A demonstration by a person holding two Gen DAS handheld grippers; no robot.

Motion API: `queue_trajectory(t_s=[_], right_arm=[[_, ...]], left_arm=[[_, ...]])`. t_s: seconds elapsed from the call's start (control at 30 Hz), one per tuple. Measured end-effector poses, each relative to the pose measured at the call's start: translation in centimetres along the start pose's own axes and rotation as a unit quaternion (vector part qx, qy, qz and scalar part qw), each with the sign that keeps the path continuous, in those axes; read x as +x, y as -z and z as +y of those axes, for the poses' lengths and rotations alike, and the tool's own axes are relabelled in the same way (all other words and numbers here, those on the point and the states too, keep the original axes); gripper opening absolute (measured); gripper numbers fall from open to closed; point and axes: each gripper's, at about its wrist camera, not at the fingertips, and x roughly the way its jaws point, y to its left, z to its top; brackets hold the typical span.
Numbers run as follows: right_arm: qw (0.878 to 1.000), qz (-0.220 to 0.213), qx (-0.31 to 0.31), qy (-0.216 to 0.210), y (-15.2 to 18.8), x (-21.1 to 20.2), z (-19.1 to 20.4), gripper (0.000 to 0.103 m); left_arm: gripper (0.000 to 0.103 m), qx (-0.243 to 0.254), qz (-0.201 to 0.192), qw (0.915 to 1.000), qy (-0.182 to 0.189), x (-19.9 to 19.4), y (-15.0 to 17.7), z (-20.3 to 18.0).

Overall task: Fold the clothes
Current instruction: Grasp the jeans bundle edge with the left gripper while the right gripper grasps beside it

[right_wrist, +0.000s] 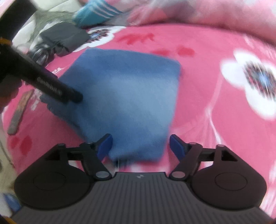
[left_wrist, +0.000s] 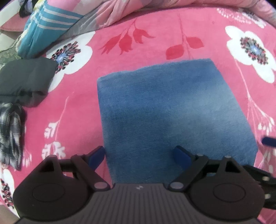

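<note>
A folded blue denim garment (left_wrist: 169, 110) lies flat on the pink floral bedspread (left_wrist: 131, 44). My left gripper (left_wrist: 140, 157) hovers open over its near left corner, one blue pad off the cloth's left edge, the other above the cloth. In the right wrist view the same blue garment (right_wrist: 127, 96) appears blurred. My right gripper (right_wrist: 140, 146) is open, its blue pads straddling the garment's near edge without pressing it. The left gripper's dark body (right_wrist: 43, 81) reaches in from the left above the garment. A blue fingertip (left_wrist: 268, 141) of the right gripper shows at the right edge.
A folded dark grey garment (left_wrist: 25, 81) and a crumpled plaid cloth (left_wrist: 10, 136) lie at the left. A teal striped bundle (left_wrist: 46, 25) and a pink quilt (left_wrist: 155, 12) pile up at the back. A flat grey strip (right_wrist: 19, 113) lies on the bedspread at left.
</note>
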Motion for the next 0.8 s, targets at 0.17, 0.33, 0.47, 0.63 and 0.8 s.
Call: queue_trajectory(t_s=[0.17, 0.33, 0.47, 0.63, 0.8], right_arm=[[0.995, 0.004, 0.095, 0.037, 2.6, -3.4, -2.9, 0.074], [0.993, -0.001, 0.107, 0.045, 4.5, -3.6, -2.9, 0.073], [0.996, -0.025, 0.071, 0.038, 4.1, -2.7, -2.5, 0.068], [0.999, -0.041, 0.02, 0.02, 3.5, -1.4, -2.7, 0.06], [0.999, -0.046, 0.012, 0.0, 4.2, -0.8, -3.6, 0.045]], left_arm=[[0.085, 0.019, -0.068, 0.9972, 0.022, -2.3, 1.4, 1.3], [0.085, 0.14, -0.144, 0.9774, 0.066, -5.0, 3.4, -1.4], [0.085, 0.266, -0.159, 0.9474, 0.081, -4.9, 5.1, -6.1], [0.081, 0.33, -0.179, 0.9252, 0.056, -3.5, 6.6, -9.9], [0.054, 0.375, -0.186, 0.907, 0.048, -1.9, 7.2, -11.3]])
